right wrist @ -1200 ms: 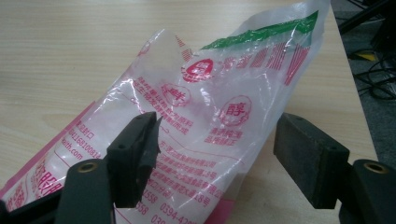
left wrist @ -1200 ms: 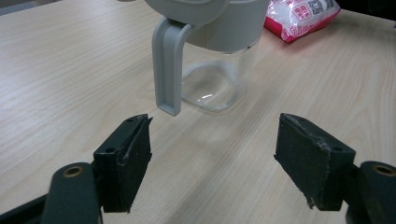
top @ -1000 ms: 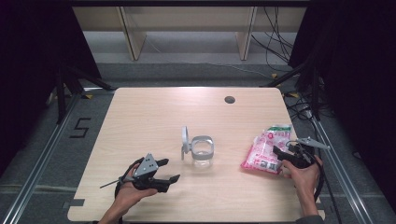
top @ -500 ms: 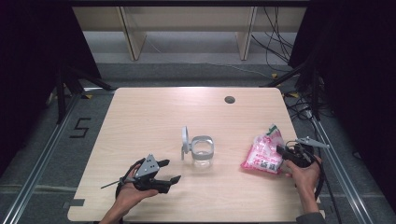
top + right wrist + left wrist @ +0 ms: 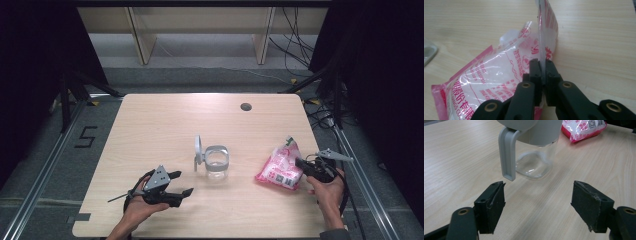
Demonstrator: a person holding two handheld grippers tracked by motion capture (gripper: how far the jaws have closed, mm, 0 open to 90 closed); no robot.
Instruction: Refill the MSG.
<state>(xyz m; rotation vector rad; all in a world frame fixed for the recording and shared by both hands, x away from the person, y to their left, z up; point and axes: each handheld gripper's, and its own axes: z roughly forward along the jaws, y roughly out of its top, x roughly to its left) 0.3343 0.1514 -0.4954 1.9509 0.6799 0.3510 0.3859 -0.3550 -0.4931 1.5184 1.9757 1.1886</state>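
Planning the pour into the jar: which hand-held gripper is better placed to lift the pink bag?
Right: the right hand-held gripper is shut on the pink bag; the left hand-held gripper is open near the jar.

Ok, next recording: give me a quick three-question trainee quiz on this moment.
1. True or false: the right claw is shut on an edge of the pink bag.
2. What stands just ahead of the left claw? A) a metal bowl B) a clear jar with a grey handle C) a red mug
3. Fill in: the jar's lid is flipped ____.

Key: 1 true; 2 B; 3 open (it stands upright at the jar's left side in the high view).
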